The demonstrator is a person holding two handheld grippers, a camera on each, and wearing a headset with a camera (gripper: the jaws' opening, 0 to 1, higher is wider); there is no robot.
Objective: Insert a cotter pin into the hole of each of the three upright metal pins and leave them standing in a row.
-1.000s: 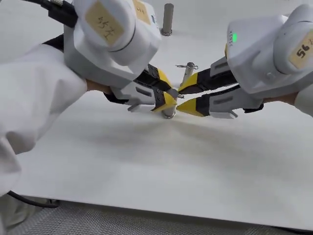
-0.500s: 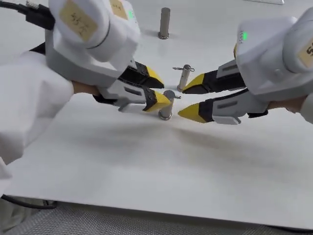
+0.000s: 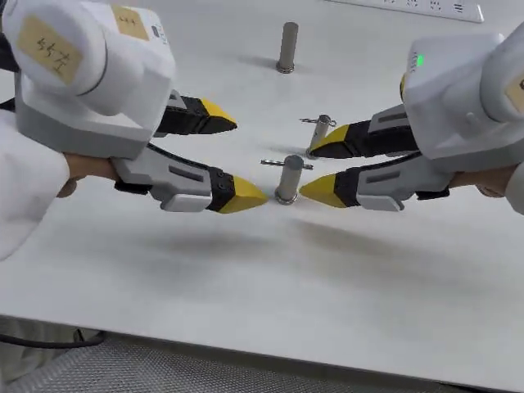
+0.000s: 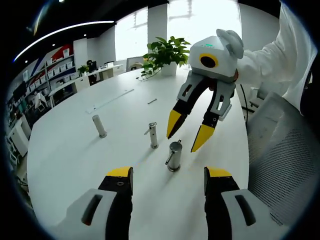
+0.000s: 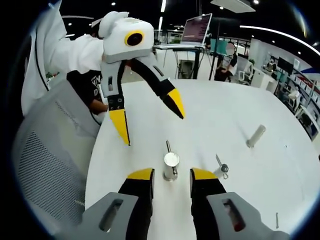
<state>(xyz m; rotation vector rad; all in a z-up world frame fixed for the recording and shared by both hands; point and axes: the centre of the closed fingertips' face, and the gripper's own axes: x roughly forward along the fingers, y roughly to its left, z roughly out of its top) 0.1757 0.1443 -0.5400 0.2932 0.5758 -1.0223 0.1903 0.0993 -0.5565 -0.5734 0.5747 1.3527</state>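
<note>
- The left tool (image 3: 247, 160) gapes wide, gripping nothing; its black jaws end in glossy yellow wedge tips, pointing in from 9 o'clock.
- The right tool (image 3: 307, 170) faces it from 3 o'clock, its jaws a narrower gap apart and also gripping nothing; a green light (image 3: 420, 60) glows on its white plastic shell.
- Tan paper stickers on both shells carry handwriting I can't read.
- Between the tips stands the near metal pin (image 3: 290, 176), a dull grey cylinder with a flanged foot, and a thin wire cotter pin (image 3: 274, 164) runs level through its top.
- At 1 o'clock from it a slimmer second pin (image 3: 320, 133) leans a little and carries its own looped cotter pin (image 3: 315, 121).
- At 12 o'clock, well apart, the far pin (image 3: 287, 47) stands upright.
- The bench (image 3: 246, 278) is smooth matte white, with a power strip (image 3: 426, 6) along its far edge.
- Around it is an open office, with a leafy potted plant (image 4: 167, 50), shelving (image 4: 30, 95) and a grey mesh chair (image 4: 280, 150).
</note>
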